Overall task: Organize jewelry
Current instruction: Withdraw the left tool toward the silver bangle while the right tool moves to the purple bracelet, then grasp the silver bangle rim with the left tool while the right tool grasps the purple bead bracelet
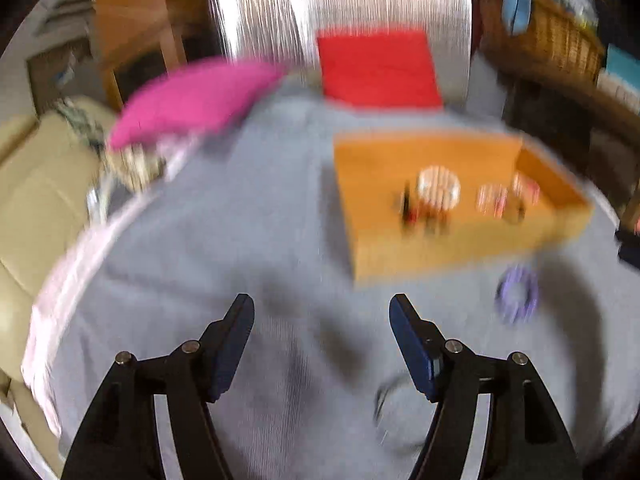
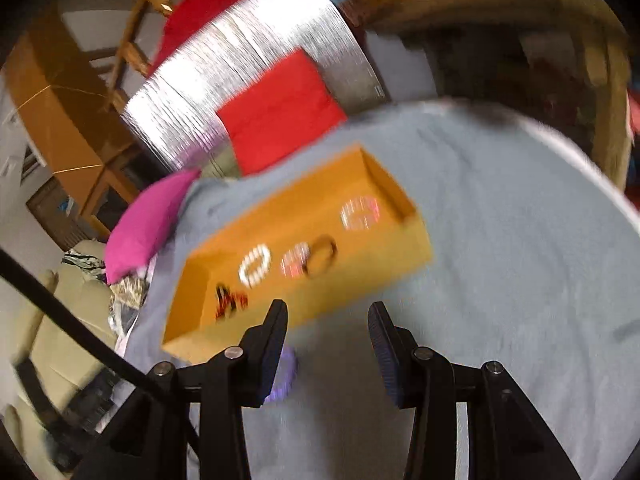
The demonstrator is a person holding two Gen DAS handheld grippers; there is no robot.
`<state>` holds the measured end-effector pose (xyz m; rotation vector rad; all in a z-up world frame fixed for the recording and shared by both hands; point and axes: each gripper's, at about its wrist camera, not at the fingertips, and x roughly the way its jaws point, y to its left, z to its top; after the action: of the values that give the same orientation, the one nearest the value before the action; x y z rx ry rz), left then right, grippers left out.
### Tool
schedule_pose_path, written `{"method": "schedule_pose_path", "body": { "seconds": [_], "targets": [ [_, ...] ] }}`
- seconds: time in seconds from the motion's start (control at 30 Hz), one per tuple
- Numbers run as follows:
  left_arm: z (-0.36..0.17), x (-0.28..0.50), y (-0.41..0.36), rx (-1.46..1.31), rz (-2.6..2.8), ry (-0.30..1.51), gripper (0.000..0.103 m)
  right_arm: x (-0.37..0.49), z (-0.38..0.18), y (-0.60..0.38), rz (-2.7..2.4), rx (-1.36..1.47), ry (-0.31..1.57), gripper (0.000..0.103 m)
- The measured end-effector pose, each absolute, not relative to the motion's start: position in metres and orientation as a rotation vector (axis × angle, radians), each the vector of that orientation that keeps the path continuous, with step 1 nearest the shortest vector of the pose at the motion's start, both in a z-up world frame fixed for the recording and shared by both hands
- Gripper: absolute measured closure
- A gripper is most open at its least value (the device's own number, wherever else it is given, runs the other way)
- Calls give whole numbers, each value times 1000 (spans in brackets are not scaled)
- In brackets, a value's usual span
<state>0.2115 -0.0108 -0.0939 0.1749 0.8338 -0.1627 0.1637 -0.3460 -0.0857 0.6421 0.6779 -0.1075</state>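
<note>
Blanket [image 1: 224, 240] lies bare beside wooden tray [image 1: 424, 248] edge.

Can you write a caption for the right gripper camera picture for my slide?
Open right hand-held gripper hovers beside an orange tray of bracelets on a blue cloth.

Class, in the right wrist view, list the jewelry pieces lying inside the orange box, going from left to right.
Dark red piece → white bracelet → pink beaded bracelet → dark ring → pink-and-white bracelet, all inside the orange box.
</note>
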Motion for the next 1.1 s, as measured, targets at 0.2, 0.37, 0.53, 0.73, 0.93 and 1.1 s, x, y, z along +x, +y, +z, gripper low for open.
{"method": "schedule_pose_path", "body": {
  "seconds": [0.2, 0.37, 0.53, 0.73, 0.93, 1.1],
  "targets": [
    [-95, 201, 0, 192, -244, 843, 32, 185, -114, -332, -59, 645, 798, 57],
    [-112, 195, -8, 230, -386, 941, 32, 206, -127, -311, -27, 579, 871, 57],
    [-123, 179, -29, 294, -470, 971, 32, 221, -136, -300, -7, 553, 907, 57],
    [-129, 168, -48, 327, -523, 982, 32, 236, -144, -283, 25, 520, 943, 57],
    [-144, 175, -58, 336, -525, 1009, 32, 249, -154, -258, -3, 390, 994, 79],
    [-146, 184, -65, 312, -553, 996, 41, 244, -152, -258, -53, 299, 981, 93]
  ]
}}
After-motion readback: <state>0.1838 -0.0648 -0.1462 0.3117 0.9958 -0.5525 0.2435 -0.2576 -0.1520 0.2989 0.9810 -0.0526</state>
